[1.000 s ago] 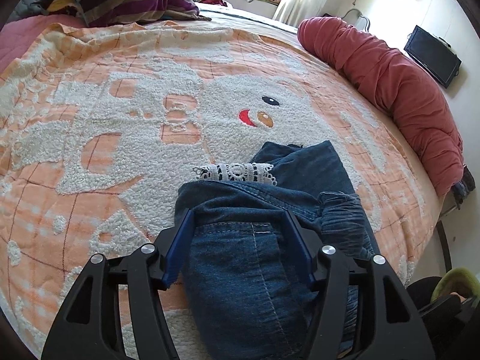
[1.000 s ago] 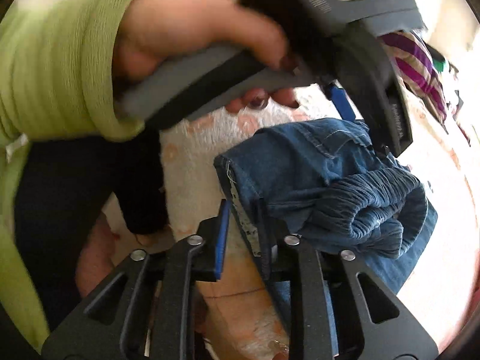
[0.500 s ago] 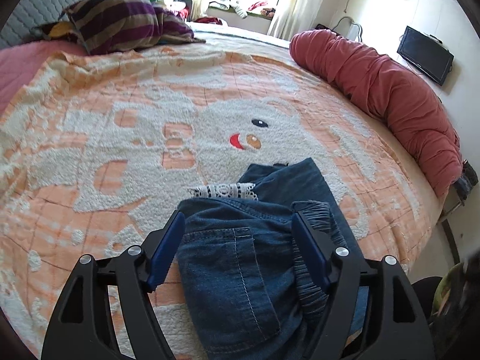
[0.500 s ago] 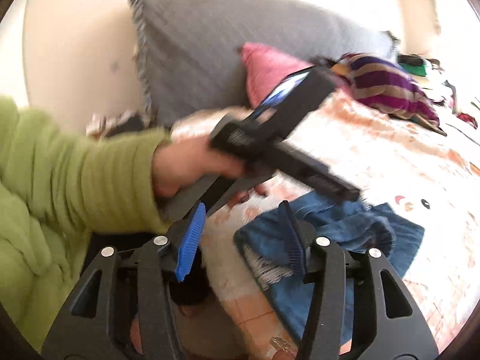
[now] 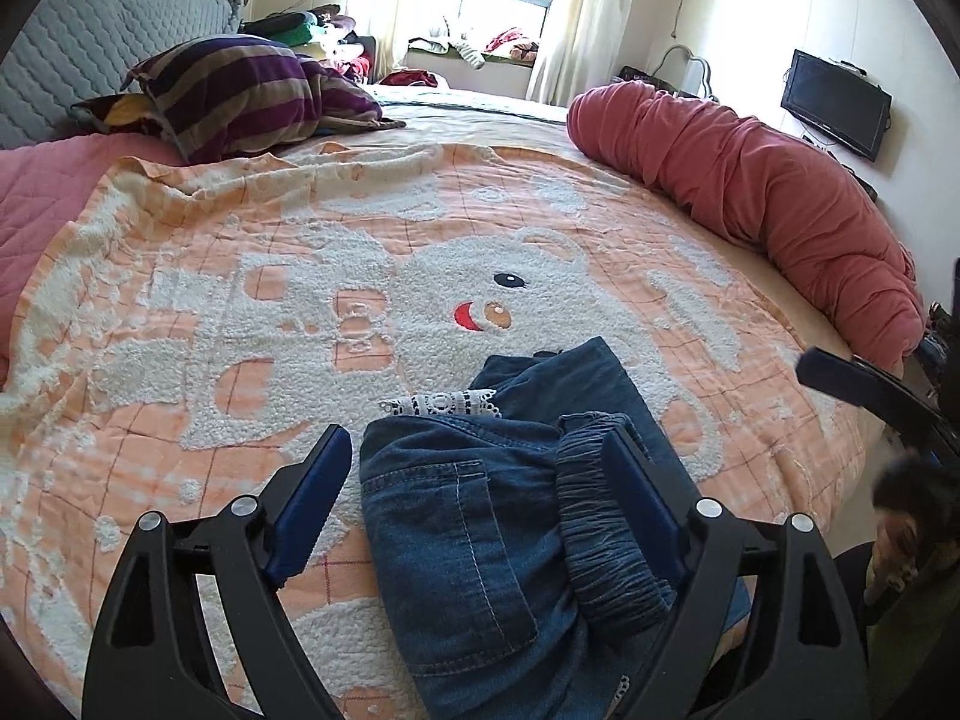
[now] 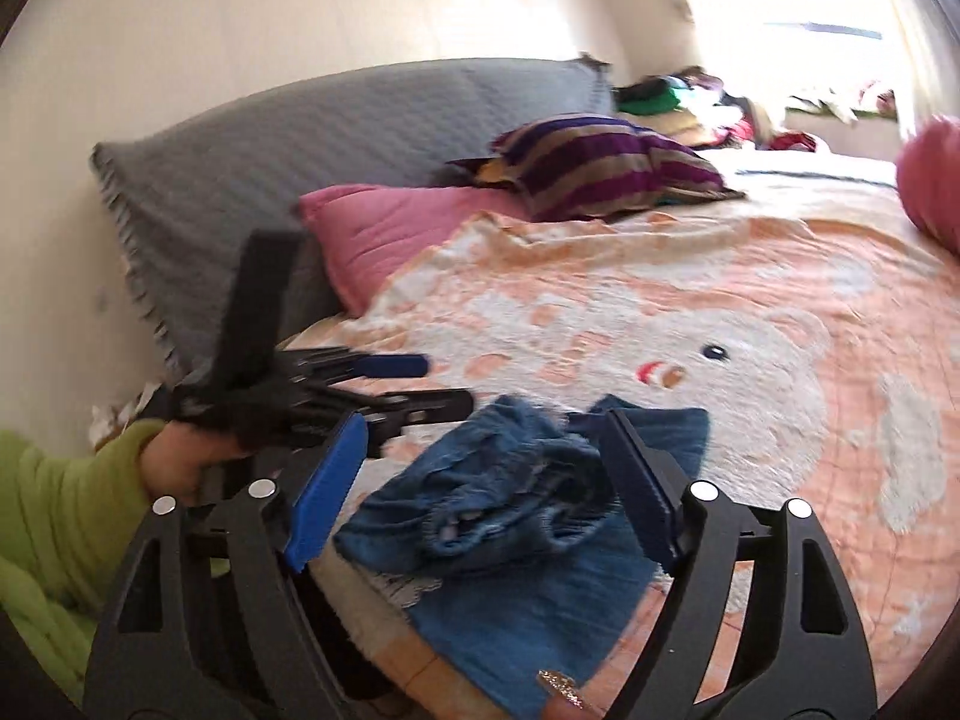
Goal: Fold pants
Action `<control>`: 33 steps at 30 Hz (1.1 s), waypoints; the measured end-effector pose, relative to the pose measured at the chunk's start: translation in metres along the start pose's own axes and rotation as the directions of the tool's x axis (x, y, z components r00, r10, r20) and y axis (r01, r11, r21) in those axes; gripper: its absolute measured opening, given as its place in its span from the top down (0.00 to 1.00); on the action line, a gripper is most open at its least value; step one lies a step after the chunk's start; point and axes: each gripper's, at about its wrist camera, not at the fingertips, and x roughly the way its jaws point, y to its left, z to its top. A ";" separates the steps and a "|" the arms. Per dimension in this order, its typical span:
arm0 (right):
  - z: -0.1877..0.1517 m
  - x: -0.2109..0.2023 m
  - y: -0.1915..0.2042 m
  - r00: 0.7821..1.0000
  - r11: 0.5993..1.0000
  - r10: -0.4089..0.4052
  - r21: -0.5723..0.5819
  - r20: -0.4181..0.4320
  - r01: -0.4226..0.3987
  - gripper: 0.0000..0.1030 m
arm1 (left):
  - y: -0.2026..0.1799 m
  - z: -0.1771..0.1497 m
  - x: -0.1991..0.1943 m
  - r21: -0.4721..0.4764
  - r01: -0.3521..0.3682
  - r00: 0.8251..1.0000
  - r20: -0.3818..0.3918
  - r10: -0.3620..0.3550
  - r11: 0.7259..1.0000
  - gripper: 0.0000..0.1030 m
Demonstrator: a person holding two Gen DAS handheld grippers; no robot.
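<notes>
Pants [image 5: 474, 546], blue denim, lie folded in a compact bundle on the bed's orange-and-white bear blanket [image 5: 252, 312], near the bed's front edge. Elastic waistband [image 5: 606, 546] bunched on top at the right side of the bundle, back pocket faces up, white lace trim [image 5: 441, 403] pokes out at the far edge. Left hand-held gripper [image 5: 474, 492] hangs over the bundle, jaws opening, spread wide; the pants show between the blue pads but the pads do not press on them. Right hand-held gripper [image 6: 480, 492] is off to the side, jaws opening too, spread wide, nothing pinched; the bundle sits beyond its tips. In the right wrist view the left hand [image 6: 180, 456] in a green sleeve [image 6: 54, 516] grips the other tool's handle. Striped pillow [image 5: 240, 90] and grey quilted headboard cushion [image 5: 90, 42] at the far left, rolled red duvet [image 5: 750, 180] along the right edge of the bed. View partly motion-blurred on the right wrist.
</notes>
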 end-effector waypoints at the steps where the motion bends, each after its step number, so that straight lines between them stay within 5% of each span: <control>1: 0.000 0.000 -0.003 1.000 1.000 -0.017 0.015 0.004 0.017 0.23 | 0.000 0.000 -0.001 0.000 -0.001 1.000 0.001 0.001 1.000 0.17; 16: -0.004 -0.008 -0.032 0.985 0.980 -0.170 0.109 0.033 0.165 0.10 | 0.009 -0.009 -0.020 -0.038 0.009 1.000 0.024 -0.008 0.999 0.07; 33: -0.008 0.001 -0.049 0.965 0.954 -0.261 0.146 -0.019 0.261 0.09 | 0.059 -0.043 -0.017 -0.179 -0.048 0.999 -0.028 0.044 0.983 0.06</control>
